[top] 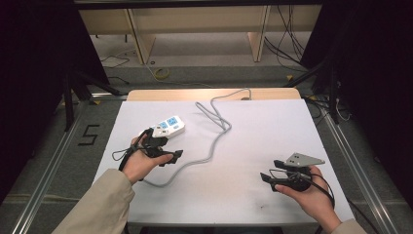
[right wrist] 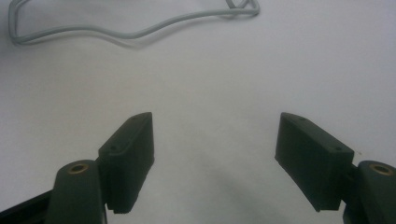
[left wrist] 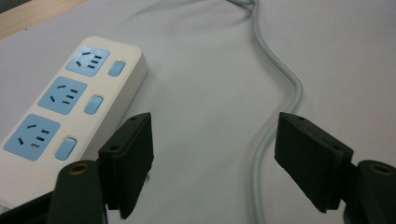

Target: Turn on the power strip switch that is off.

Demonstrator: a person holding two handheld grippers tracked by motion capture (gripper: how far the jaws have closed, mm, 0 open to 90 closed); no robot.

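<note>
A white power strip point(top: 169, 126) with three blue sockets lies on the white table point(top: 253, 146), left of centre; in the left gripper view the power strip point(left wrist: 70, 100) sits just left of the jaws. Its grey cable point(top: 214, 131) snakes across the table to the far edge, and the cable point(left wrist: 275, 116) runs past the right jaw. My left gripper point(top: 171, 157) is open beside the strip, nothing between its jaws. My right gripper point(top: 268, 179) is open over bare table at the front right; the cable point(right wrist: 130, 30) lies far ahead of it.
A grey three-cornered plate point(top: 304, 159) tops the right gripper. Beyond the table's far wooden edge point(top: 214, 93) are floor, wooden furniture legs point(top: 141, 44) and loose wires point(top: 287, 44). Metal rails point(top: 58, 151) flank the table.
</note>
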